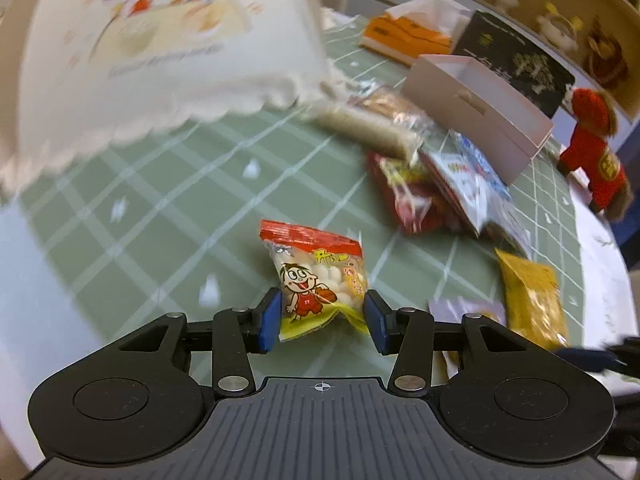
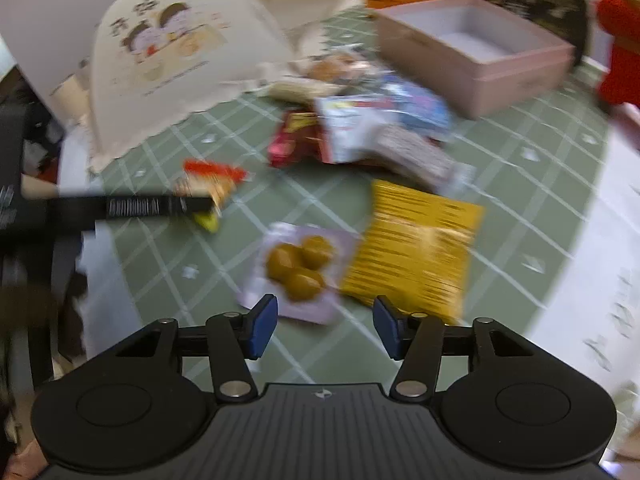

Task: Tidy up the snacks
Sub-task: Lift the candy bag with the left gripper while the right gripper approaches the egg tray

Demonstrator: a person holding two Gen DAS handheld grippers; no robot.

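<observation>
The left gripper (image 1: 323,316) tilts steeply down over the green checked desk (image 1: 160,216), its blue fingers (image 1: 269,320) clenched on the lower half of a small red-topped snack packet with a cartoon boy (image 1: 316,280), both pads pressing its sides. The right gripper (image 2: 325,326) tilts down likewise, its fingers (image 2: 262,328) apart and touching nothing; a clear pouch of brown round snacks (image 2: 298,266) lies on the desk just ahead of them, beside a yellow packet (image 2: 416,248). Toward the desk's far edge a heap of mixed snack packets (image 2: 360,136) lies near an open pink box (image 2: 480,48), which stands empty. A white printed food cover (image 2: 176,48) stands at the far left.
</observation>
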